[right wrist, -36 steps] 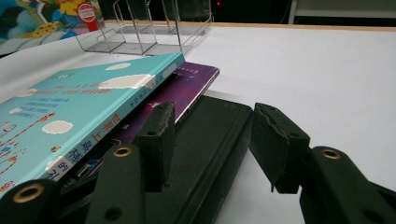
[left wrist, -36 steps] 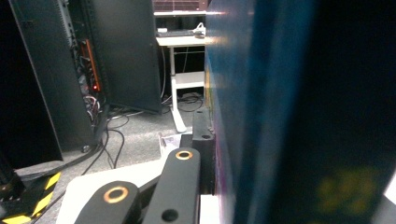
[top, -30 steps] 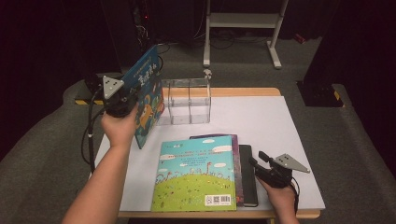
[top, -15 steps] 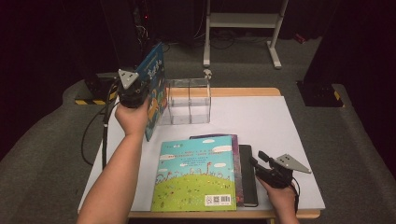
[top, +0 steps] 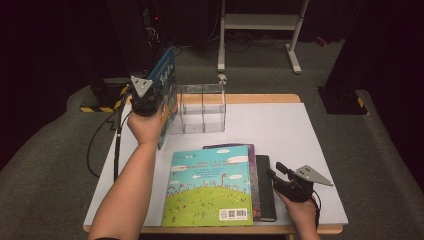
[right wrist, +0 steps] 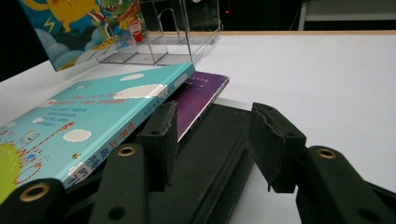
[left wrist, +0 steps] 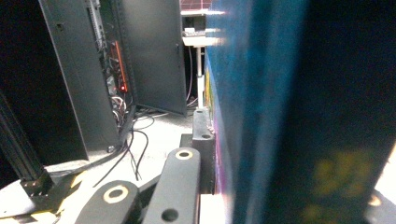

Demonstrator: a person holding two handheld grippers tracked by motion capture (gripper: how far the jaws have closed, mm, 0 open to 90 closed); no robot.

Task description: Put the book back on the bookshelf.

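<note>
Our left gripper's (top: 150, 97) fingers (left wrist: 203, 135) are clamped on a blue book (top: 165, 95), held upright just left of the clear rack (top: 202, 107) at the table's (top: 280, 135) far side. Our right gripper's (right wrist: 212, 140) fingers stand apart astride a black book (right wrist: 210, 154), whether pressing it we cannot tell, beside the stacked cyan book (top: 212, 185).

grey carpet (top: 370, 150), white table (top: 280, 130), dark room
</note>
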